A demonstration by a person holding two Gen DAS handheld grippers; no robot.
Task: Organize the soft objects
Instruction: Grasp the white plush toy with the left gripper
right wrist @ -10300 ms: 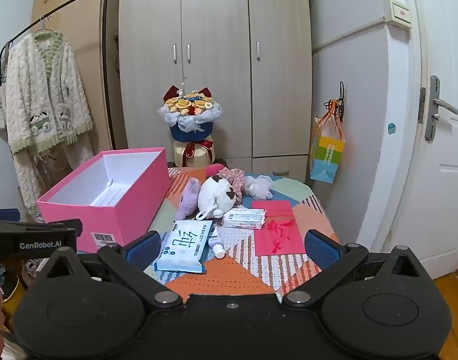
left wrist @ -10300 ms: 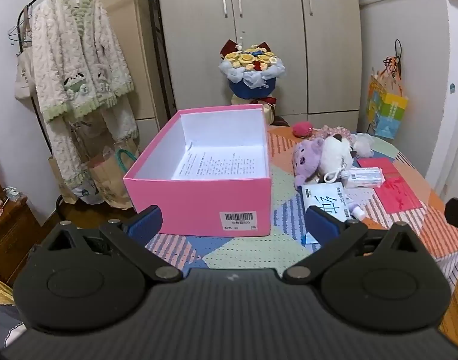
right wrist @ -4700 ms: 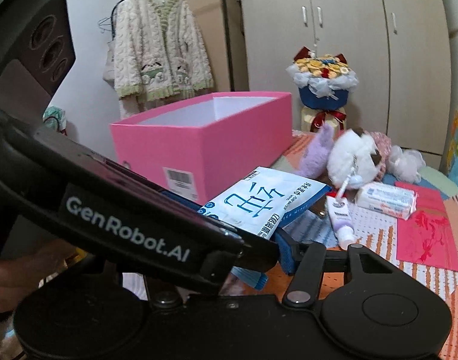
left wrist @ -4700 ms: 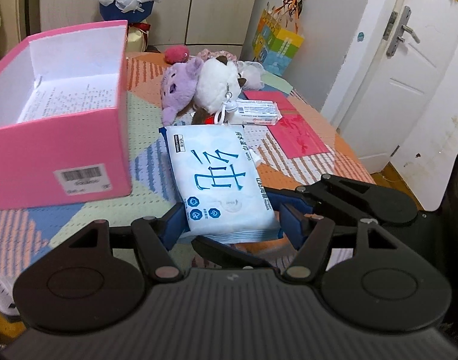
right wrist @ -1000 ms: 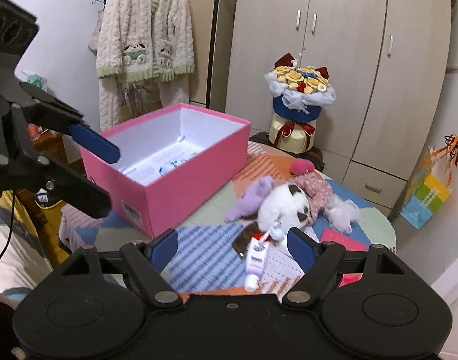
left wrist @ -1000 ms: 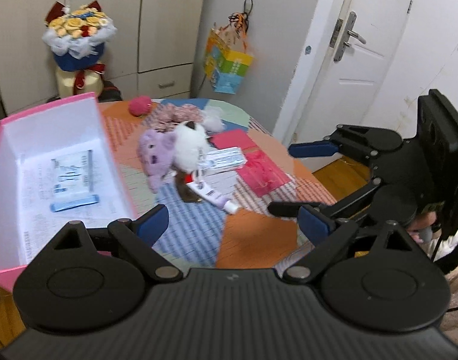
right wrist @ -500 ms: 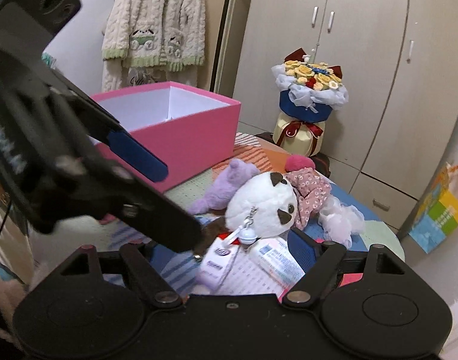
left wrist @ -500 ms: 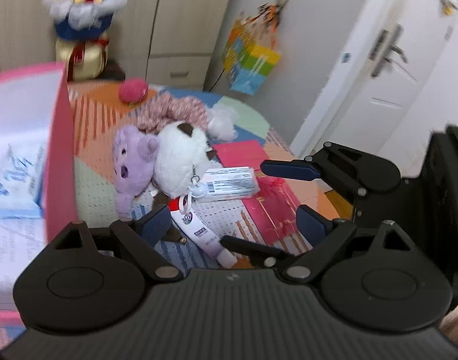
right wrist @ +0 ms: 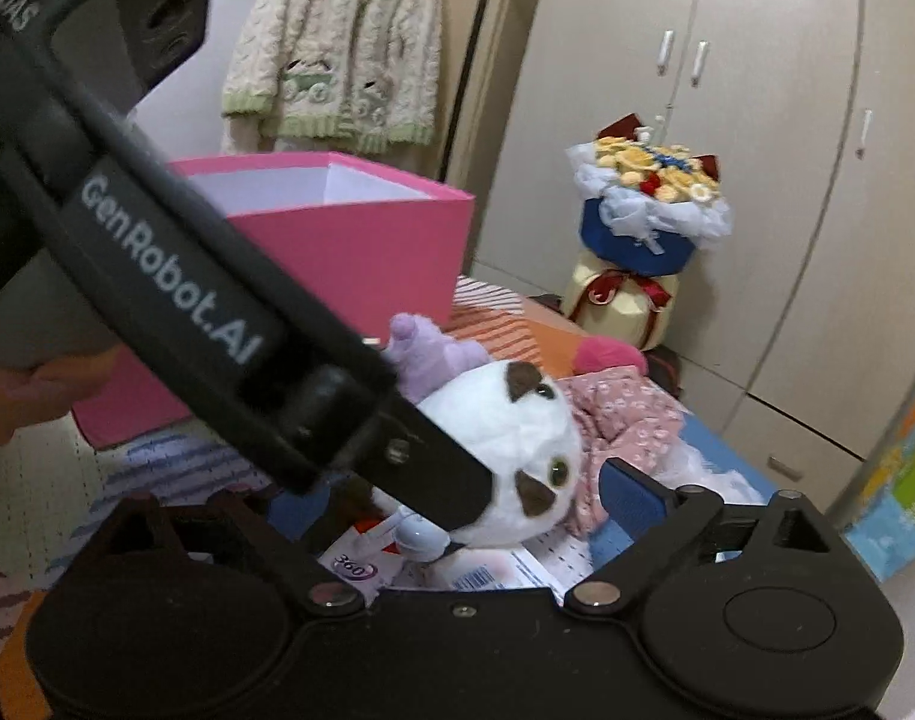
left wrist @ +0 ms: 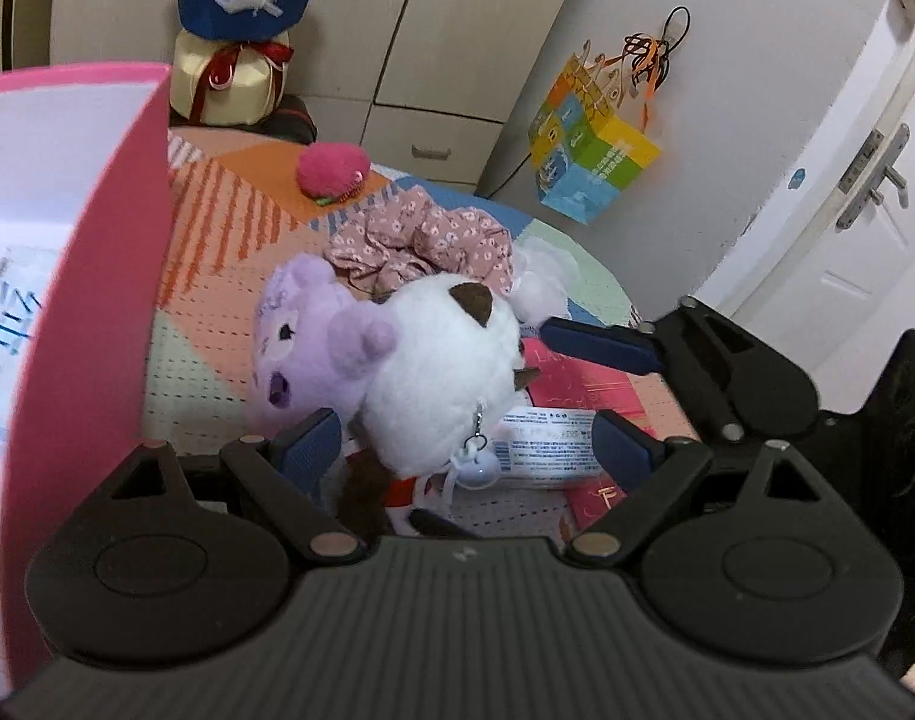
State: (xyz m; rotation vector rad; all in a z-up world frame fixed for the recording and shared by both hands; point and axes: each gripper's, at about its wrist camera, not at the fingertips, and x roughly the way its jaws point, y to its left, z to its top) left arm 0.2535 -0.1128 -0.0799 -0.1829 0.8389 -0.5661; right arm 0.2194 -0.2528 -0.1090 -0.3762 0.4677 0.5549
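A white plush cat [left wrist: 442,372] lies on the patchwork table against a purple plush [left wrist: 313,354]. A floral scrunchie [left wrist: 421,243] and a pink plush ball [left wrist: 331,171] lie behind them. My left gripper [left wrist: 466,444] is open, its fingers either side of the white plush's near end. My right gripper [right wrist: 457,501] is open too, around the same white plush [right wrist: 505,438] from the other side; its blue fingers [left wrist: 601,345] show in the left wrist view. The pink box [left wrist: 91,276] at the left holds a tissue pack [left wrist: 1,324].
A tube [right wrist: 358,564] and a flat white packet [left wrist: 547,441] lie under the plush, red envelopes [left wrist: 583,384] to the right. A bouquet [right wrist: 649,204] stands beyond the table by the wardrobe. A cardigan [right wrist: 337,42] hangs at the left. A colourful bag [left wrist: 595,150] hangs on the wall.
Both grippers have moved in close to the white plush, and now bracket it from opposite sides. The tissue pack that I held earlier lies in the pink box.
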